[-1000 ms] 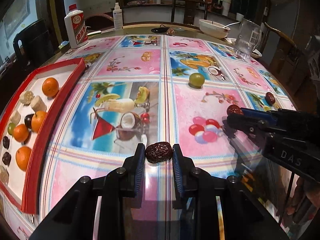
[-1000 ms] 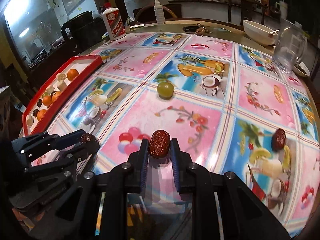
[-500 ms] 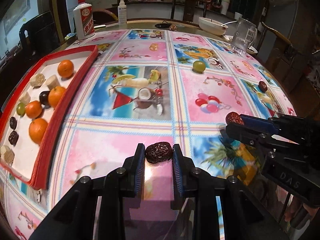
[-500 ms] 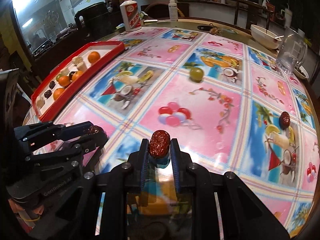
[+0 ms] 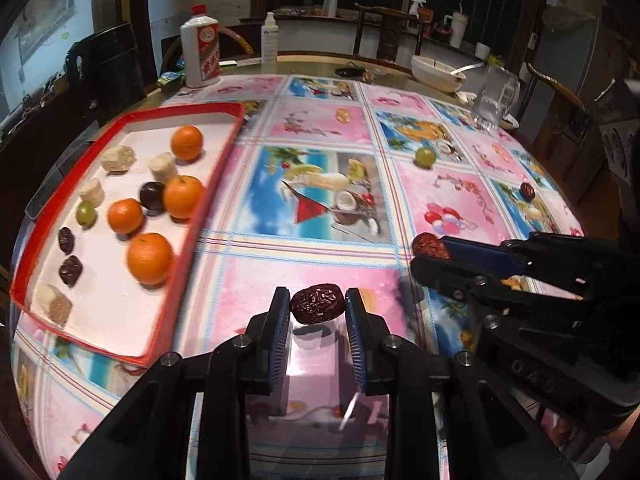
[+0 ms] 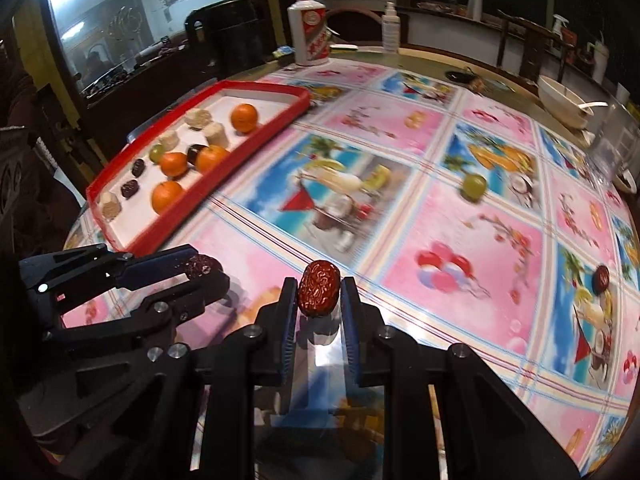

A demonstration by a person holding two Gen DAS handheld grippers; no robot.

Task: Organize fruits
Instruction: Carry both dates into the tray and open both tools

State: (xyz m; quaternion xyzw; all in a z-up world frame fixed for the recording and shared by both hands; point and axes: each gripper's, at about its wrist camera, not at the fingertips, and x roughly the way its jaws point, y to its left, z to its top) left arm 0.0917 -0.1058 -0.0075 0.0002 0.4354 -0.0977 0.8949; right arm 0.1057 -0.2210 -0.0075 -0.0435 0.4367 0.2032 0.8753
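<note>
While the left gripper (image 5: 317, 307) is clamped on a dark wrinkled date (image 5: 317, 304), held crosswise so its long axis runs from one pad to the other, the left wrist view puts the red tray (image 5: 188, 236) ahead and to the left, its near right corner just off the left finger. The tray floor already carries mandarins (image 5: 150, 258), two dark dates (image 5: 71, 269), a green grape (image 5: 86, 213) and pale cut pieces. The right gripper (image 5: 430, 254) comes in from the right, farther from the tray, with a redder date at its tip. On the cloth beyond lie a green grape (image 5: 425, 157) and a loose date (image 5: 527, 191), well apart from both tools.

In the right wrist view, the right gripper (image 6: 319, 294) is closed on a red date (image 6: 319, 293) standing upright, long axis pointing up between the pads. The tray (image 6: 192, 216) lies ahead-left, and the left gripper (image 6: 202, 270) sits between it and this tool, its own date (image 6: 199, 266) showing at the tip. The loose grape (image 6: 474, 186) and loose date (image 6: 601, 278) lie to the right on the tablecloth (image 6: 472, 240).

My reading is that both dates are headed for the tray, and that the left tool, being nearer its rim, needs only a short leftward reach over the lip; the right one must cross behind or after it to avoid a bump.
</note>
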